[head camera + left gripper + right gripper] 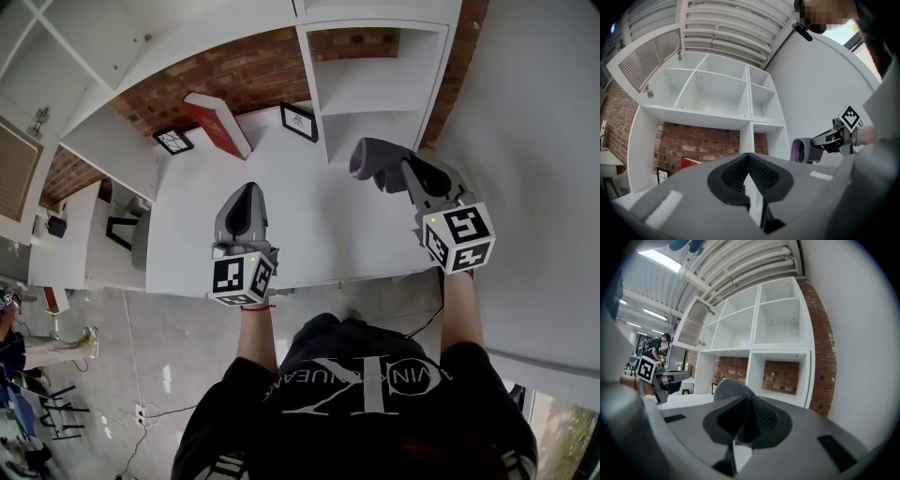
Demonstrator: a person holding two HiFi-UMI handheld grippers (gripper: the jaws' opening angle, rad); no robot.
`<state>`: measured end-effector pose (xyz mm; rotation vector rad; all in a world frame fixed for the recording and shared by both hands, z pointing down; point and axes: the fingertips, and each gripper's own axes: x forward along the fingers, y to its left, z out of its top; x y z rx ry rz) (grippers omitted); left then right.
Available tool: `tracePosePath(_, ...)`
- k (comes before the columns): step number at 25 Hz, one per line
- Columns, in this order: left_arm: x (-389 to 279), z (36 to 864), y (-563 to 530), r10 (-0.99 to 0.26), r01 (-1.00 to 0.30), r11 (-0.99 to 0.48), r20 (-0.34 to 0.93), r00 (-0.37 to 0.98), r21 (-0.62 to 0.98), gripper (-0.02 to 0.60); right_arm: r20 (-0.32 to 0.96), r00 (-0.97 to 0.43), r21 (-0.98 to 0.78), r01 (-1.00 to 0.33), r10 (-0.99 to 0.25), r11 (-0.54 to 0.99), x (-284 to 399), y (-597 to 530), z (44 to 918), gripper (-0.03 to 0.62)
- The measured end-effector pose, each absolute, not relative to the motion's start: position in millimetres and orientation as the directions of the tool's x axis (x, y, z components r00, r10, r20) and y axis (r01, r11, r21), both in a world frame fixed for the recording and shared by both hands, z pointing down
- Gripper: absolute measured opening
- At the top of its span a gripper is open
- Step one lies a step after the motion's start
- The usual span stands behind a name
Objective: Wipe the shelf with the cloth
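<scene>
left gripper [246, 192]: jaws pressed together with nothing between them, held over the near part of the white shelf top [328, 239]
right gripper [396, 172]: clamped on the cloth [368, 157], jaws tight on it
cloth: a grey bunch with a purple side, sticking out past the right gripper's tips, over the right end of the shelf top and in front of the narrow lower cubby [375, 89]; i cannot tell whether it touches the surface
wide lower compartment [234, 80]: brick at the back; it holds a red book [216, 124] lying tilted between two black-framed pictures
left framed picture [173, 141]: just beside the book's left end
right framed picture [299, 121]: near the divider, apart from the book
narrow lower cubby: white walls, brick back, one shelf board across it
upper compartments [717, 89]: a grid of white boxes with white backs
louvred door [651, 54]: slatted, standing ajar at the unit's top left
far off: a person [658, 345] stands past the left end of the unit
</scene>
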<state>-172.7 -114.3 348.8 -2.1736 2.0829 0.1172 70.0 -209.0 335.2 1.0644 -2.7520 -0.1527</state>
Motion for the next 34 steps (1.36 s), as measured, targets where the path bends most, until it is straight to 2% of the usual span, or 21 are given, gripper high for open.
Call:
tracePosePath(14,-193.5,350.1,-97.6,-0.99,-0.999,-0.045,-0.132,0.047,-0.024,0.012,0.128,-0.697,0.104,-0.698,-0.706,0.708,67.9,-194.3,337.8,0.035)
tracePosePath(34,-219.9,358.6,-70.5,-0.992,-0.999,-0.041,-0.123,0.037,0.03,0.012,0.128,-0.722,0.088,-0.674,-0.68,0.733,47.2,-157.2,335.0,0.035)
